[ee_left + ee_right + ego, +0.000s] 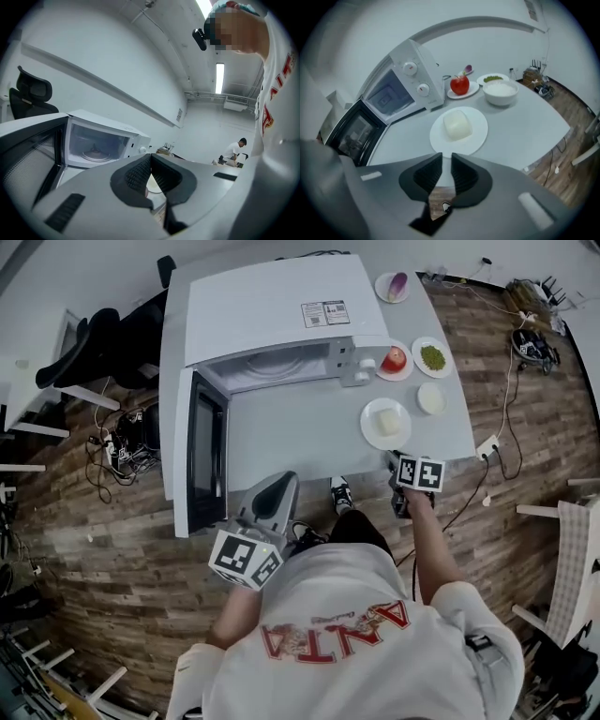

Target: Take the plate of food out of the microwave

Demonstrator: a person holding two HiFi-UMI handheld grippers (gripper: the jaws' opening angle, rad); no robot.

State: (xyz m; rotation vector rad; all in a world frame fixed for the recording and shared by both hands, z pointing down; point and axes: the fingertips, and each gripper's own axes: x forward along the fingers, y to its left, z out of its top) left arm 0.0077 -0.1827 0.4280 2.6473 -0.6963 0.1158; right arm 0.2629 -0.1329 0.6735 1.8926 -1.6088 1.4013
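Note:
The white microwave stands on the grey table with its door swung open to the left. Its cavity shows only the glass turntable. A white plate carrying a pale block of food rests on the table right of the microwave. In the right gripper view the plate lies just ahead of my right gripper, whose jaws stand slightly apart with nothing between them. My right gripper hovers at the table's near edge. My left gripper is shut and empty, facing the open microwave.
Behind the plate are a red fruit on a plate, a plate of green peas, a white bowl and a plate with something purple. Black chairs stand left of the table. Cables lie on the wooden floor.

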